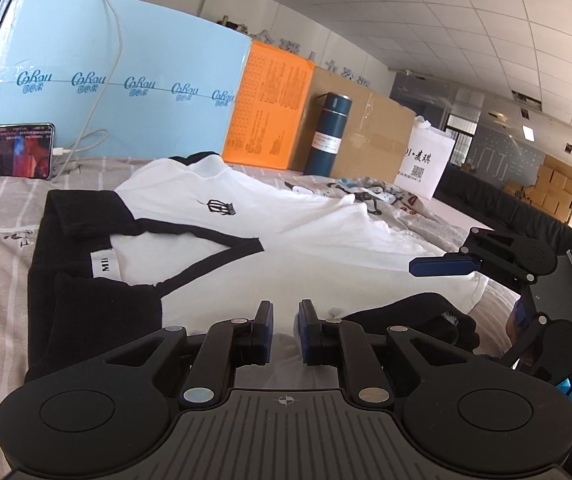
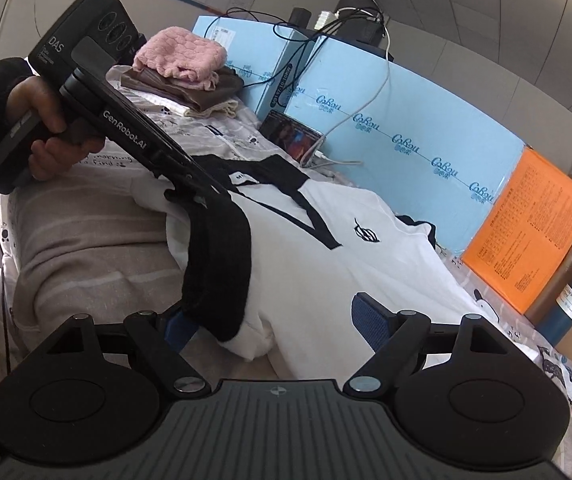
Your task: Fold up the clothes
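Shirt (image 1: 286, 240) lies mostly flat, frame centre; folding barely begun. Left gripper (image 1: 285, 330) pinches its near edge; right gripper (image 2: 274, 320) gapes wide around a black sleeve (image 2: 222, 272).

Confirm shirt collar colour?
Black collar on the white shirt; clearest in the left wrist view.
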